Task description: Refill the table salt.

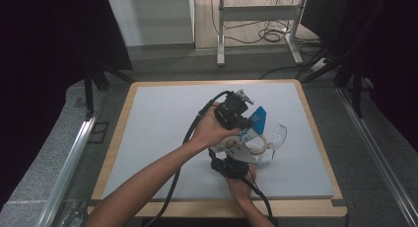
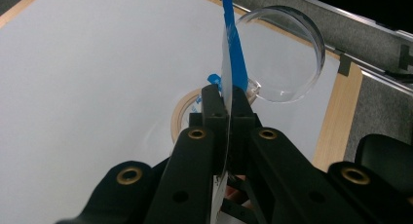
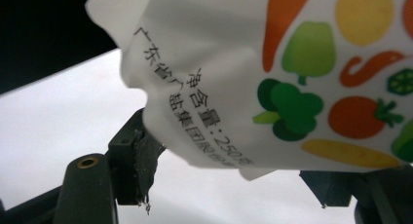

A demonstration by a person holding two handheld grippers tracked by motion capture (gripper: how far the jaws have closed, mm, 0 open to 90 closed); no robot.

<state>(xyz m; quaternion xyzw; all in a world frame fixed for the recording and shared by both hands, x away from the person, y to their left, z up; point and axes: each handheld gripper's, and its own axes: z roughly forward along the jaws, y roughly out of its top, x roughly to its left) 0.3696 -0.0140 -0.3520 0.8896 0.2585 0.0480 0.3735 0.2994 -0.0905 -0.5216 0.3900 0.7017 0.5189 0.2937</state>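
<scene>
Pinching the blue-and-white printed plastic pouch (image 2: 233, 63) by its edge, the left gripper (image 2: 227, 100) holds it above the white table (image 1: 157, 138), near a clear round dish (image 2: 287, 58); the right gripper (image 3: 229, 185) stands open, its jaws apart around the pouch's lower corner.

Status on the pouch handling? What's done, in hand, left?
Done: the pouch is off the table, edge clamped in the shut left gripper. In hand: the right gripper sits at its lower corner, jaws spread, pads not pressing. Left, probably: closing that grip, then whatever involves the clear dish and tape ring, both untouched.
</scene>
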